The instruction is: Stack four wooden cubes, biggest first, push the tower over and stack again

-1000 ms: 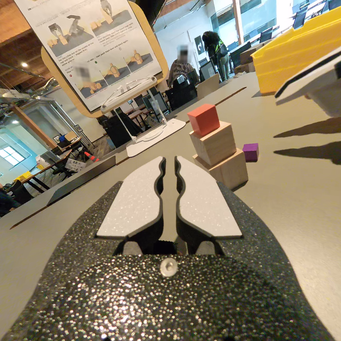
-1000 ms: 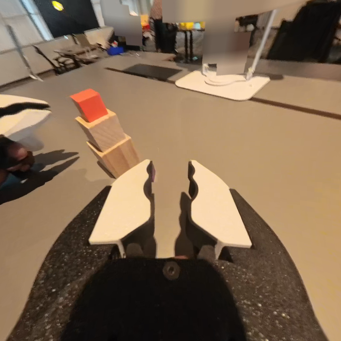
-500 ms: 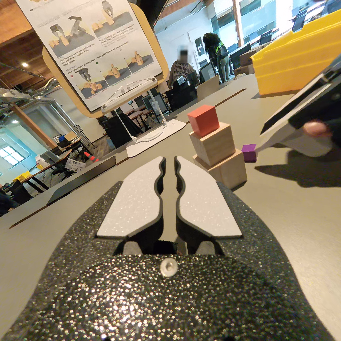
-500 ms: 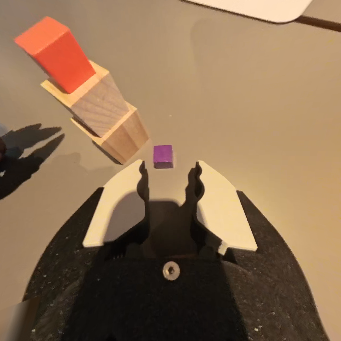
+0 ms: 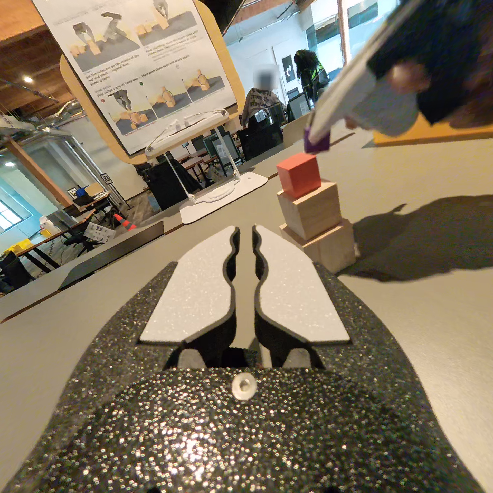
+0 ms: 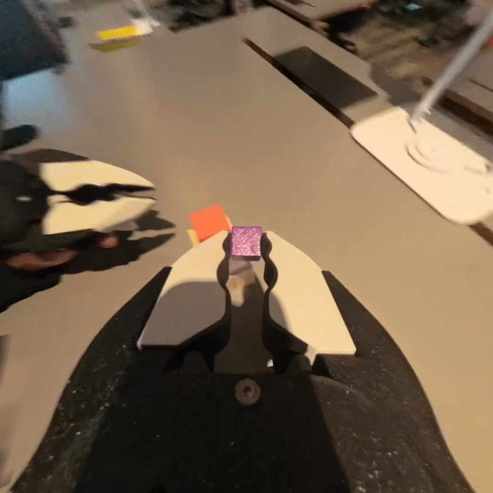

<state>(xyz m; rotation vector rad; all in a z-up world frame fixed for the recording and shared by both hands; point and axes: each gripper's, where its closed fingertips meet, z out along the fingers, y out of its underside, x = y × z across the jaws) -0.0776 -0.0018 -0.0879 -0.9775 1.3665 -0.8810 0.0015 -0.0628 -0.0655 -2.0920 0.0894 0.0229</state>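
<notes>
A tower of three cubes stands on the grey table [image 5: 400, 346]: a big plain wooden cube [image 5: 324, 246] at the bottom, a smaller plain one [image 5: 310, 210] on it, and a red cube [image 5: 298, 174] on top. My right gripper [image 6: 246, 234] is shut on a small purple cube [image 6: 246, 242] and holds it in the air just above the red cube [image 6: 209, 221]. The left wrist view shows the purple cube [image 5: 317, 142] at that gripper's tip. My left gripper [image 5: 246, 230] rests low on the table left of the tower, jaws nearly together with nothing between them.
A white stand base [image 5: 221, 196] carrying an instruction board [image 5: 138, 61] stands behind the tower. A yellow bin [image 5: 426, 134] lies at the far right, partly hidden. People sit and stand in the background. A hand [image 6: 40, 256] holds the left gripper. The grippers' ends are close to 11 cm from one another.
My right gripper dropped to the purple cube on the table beside the tower, closed on it, and lifted it to above the red cube. The left gripper stayed still.
</notes>
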